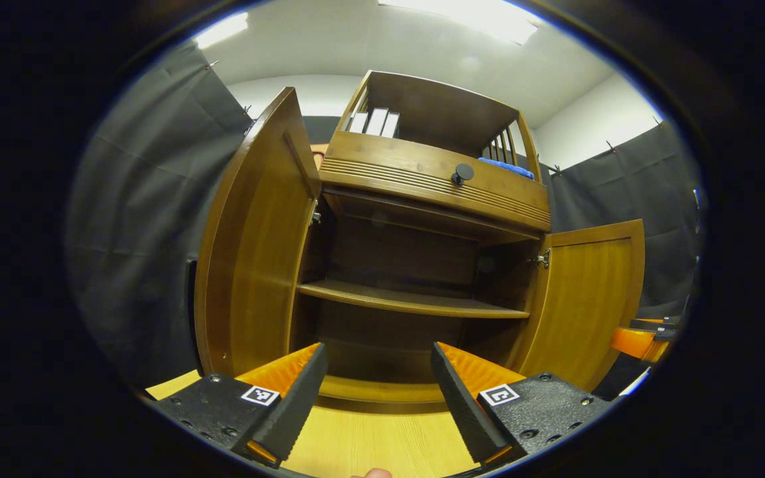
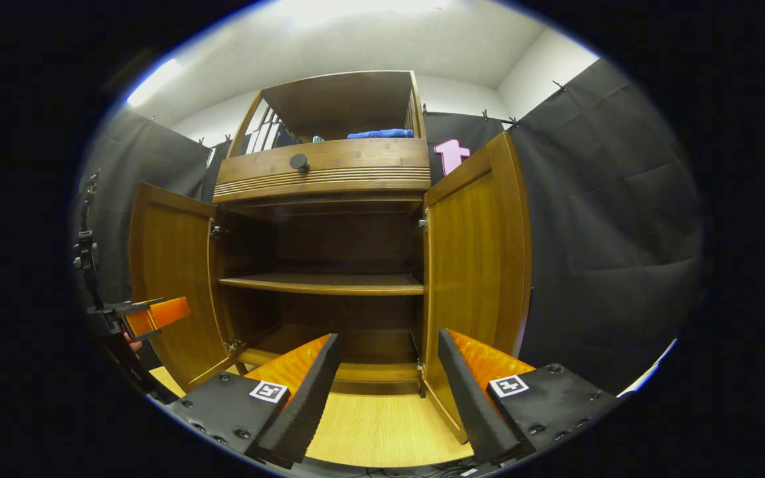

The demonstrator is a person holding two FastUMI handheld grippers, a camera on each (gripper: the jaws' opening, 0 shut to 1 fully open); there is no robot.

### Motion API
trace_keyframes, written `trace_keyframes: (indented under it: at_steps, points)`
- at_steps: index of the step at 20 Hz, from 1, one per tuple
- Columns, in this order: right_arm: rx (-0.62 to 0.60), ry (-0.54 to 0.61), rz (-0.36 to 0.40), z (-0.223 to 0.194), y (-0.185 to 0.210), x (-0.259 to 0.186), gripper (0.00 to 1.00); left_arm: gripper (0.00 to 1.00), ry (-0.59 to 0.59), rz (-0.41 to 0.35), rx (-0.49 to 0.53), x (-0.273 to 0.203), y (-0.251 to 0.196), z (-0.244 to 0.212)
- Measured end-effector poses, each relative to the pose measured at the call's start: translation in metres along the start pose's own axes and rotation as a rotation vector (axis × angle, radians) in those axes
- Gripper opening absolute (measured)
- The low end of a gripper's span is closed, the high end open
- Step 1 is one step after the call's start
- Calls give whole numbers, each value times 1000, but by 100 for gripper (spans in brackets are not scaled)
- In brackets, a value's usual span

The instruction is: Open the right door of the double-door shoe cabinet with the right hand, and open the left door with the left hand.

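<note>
Dark cloth hangs round the booth on every side, under a white ceiling with bright strip lights, and a pale wooden table top runs out below both cameras. On it stands the shoe cabinet, brown wood, with both doors swung wide.

In the left gripper view the left door stands open at the left, edge-on to the camera, and the right door stands open at the right on its hinge. Between them the inside is dark, with one shelf across the middle. Above the doors is a drawer front with a round black knob, and over that an open top compartment holding pale flat items at the left and a blue cloth at the right.

The left gripper sits low in front of the cabinet's middle, just short of its base, jaws well apart and nothing between them. Neither finger touches a door.

In the right gripper view the right gripper likewise hangs before the opening, fingers spread wide and empty, the right door's lower edge just beside its right finger. At the far left of that view the other gripper shows beside the left door, its jaw state unclear.
</note>
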State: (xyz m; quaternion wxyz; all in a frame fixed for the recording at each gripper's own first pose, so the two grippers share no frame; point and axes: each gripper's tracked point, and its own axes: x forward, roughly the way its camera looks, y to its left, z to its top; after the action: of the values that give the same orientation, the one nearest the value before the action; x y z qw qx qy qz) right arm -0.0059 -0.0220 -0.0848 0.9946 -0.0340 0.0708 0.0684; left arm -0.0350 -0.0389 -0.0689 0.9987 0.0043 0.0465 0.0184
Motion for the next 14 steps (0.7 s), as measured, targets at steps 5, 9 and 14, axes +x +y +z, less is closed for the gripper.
trace_keyframes:
  at_steps: [5, 9, 14]
  points:
    - [11, 0, -5, -1, -2, 0, 95, 92, -15, 1, 6, -1, 1, 4]
    - [16, -3, -5, -1, -3, -1, 95, 95, -4, -3, 7, -1, -1, 1]
    - [20, -1, -8, -3, -6, -1, 88, 95, -4, -5, 9, 0, -3, 1]
